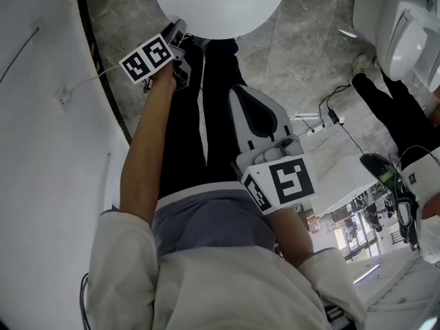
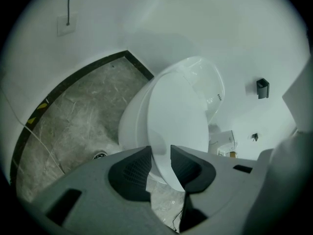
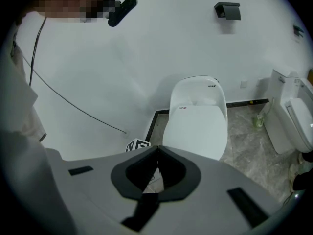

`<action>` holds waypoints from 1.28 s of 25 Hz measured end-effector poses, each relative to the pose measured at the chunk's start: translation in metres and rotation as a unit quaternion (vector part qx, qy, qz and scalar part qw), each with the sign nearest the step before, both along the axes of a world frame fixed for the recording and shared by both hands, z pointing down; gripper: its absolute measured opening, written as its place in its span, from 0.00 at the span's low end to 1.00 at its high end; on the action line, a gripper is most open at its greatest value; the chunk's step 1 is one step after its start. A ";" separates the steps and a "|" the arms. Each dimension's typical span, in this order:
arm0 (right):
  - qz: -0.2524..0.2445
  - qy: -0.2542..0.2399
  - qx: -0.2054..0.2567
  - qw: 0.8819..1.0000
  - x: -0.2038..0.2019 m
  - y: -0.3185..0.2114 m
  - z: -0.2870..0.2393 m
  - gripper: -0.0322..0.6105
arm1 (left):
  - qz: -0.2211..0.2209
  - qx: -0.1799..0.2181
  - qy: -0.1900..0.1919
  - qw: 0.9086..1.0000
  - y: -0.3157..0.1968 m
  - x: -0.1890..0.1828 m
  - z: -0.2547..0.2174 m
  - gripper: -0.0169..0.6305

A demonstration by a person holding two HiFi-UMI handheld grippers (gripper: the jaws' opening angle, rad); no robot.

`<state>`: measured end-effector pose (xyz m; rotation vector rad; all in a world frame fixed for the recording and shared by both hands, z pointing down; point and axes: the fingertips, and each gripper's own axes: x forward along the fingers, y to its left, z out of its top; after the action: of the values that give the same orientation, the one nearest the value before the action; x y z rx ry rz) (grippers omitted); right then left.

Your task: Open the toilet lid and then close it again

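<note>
The white toilet lid [image 1: 220,5] lies down over the bowl [image 2: 131,124] in the right gripper view. My left gripper [image 2: 160,153] is at the lid's [image 2: 178,116] front edge, one pad on each side of the rim, and the rim fills the gap between them. In the head view the left gripper [image 1: 180,34] reaches the lid's near left edge. My right gripper [image 1: 240,91] hangs back over the person's legs, short of the lid [image 3: 195,129]. Its jaws [image 3: 157,151] are shut with nothing between them.
A white wall [image 1: 41,115] curves close along the left. Another white fixture [image 3: 293,126] stands at the right, with a second person's legs [image 1: 392,102] and cables [image 1: 330,115] on the grey marble floor. A floor drain [image 2: 100,155] sits left of the bowl.
</note>
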<state>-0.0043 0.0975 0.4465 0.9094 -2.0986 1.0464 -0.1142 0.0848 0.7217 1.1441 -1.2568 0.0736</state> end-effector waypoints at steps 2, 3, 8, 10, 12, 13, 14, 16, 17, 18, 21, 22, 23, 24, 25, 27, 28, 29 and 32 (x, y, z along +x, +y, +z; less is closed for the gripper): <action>0.001 -0.002 0.001 1.000 0.000 -0.002 -0.003 0.06 | 0.001 -0.001 0.000 1.000 -0.001 0.001 -0.004 0.21; 0.001 -0.002 0.002 1.000 0.000 -0.003 -0.005 0.07 | 0.001 -0.001 0.001 1.000 -0.002 0.001 -0.006 0.21; 0.006 -0.006 0.009 1.000 0.000 -0.009 -0.015 0.07 | 0.000 0.001 0.003 1.000 -0.003 0.001 -0.020 0.19; 0.008 -0.008 0.012 1.000 0.000 -0.010 -0.019 0.07 | 0.000 -0.001 0.002 1.000 -0.003 0.001 -0.024 0.18; 0.009 -0.010 0.014 1.000 0.001 -0.012 -0.022 0.07 | 0.000 -0.003 0.001 1.000 -0.005 0.002 -0.028 0.18; 0.010 -0.010 0.015 1.000 0.002 -0.014 -0.024 0.06 | 0.000 -0.004 0.001 1.000 -0.005 0.002 -0.030 0.17; 0.010 -0.011 0.016 1.000 0.003 -0.015 -0.026 0.06 | -0.002 -0.003 0.002 1.000 -0.006 0.002 -0.032 0.17; 0.011 -0.012 0.019 1.000 0.003 -0.016 -0.030 0.06 | -0.004 -0.001 0.002 1.000 -0.007 0.001 -0.037 0.16; 0.010 -0.013 0.019 1.000 0.004 -0.016 -0.032 0.07 | -0.005 0.000 0.002 1.000 -0.008 0.000 -0.040 0.15; 0.010 -0.014 0.019 1.000 0.005 -0.016 -0.033 0.07 | -0.005 0.001 0.001 1.000 -0.009 0.000 -0.043 0.15; 0.007 -0.015 0.020 1.000 0.006 -0.016 -0.038 0.07 | -0.007 0.004 0.002 1.000 -0.010 0.001 -0.052 0.14; 0.006 -0.015 0.022 1.000 0.006 -0.015 -0.040 0.07 | -0.007 0.005 0.003 1.000 -0.010 0.001 -0.055 0.14; 0.005 -0.014 0.024 1.000 0.006 -0.016 -0.042 0.07 | -0.007 0.005 0.003 1.000 -0.011 0.001 -0.057 0.14; 0.004 -0.014 0.027 1.000 0.005 -0.017 -0.045 0.07 | -0.007 0.006 0.003 1.000 -0.011 0.000 -0.060 0.14; 0.003 -0.014 0.030 0.999 0.005 -0.018 -0.047 0.07 | -0.006 0.007 0.004 1.000 -0.012 0.000 -0.062 0.14; 0.001 -0.014 0.035 0.999 0.004 -0.020 -0.053 0.07 | -0.007 0.009 0.006 1.000 -0.014 0.000 -0.067 0.14; 0.000 -0.015 0.038 0.999 0.004 -0.021 -0.055 0.07 | -0.008 0.011 0.007 1.000 -0.015 0.000 -0.070 0.14; -0.001 -0.015 0.041 0.999 0.004 -0.022 -0.058 0.06 | -0.009 0.012 0.007 1.000 -0.016 0.000 -0.073 0.14; -0.002 -0.015 0.050 0.999 0.003 -0.023 -0.067 0.06 | -0.013 0.015 0.008 1.000 -0.018 -0.001 -0.081 0.14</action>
<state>-0.0012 0.0741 0.3798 0.9415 -2.1928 0.9651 -0.1157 0.0663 0.6410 1.1526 -1.2614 0.0259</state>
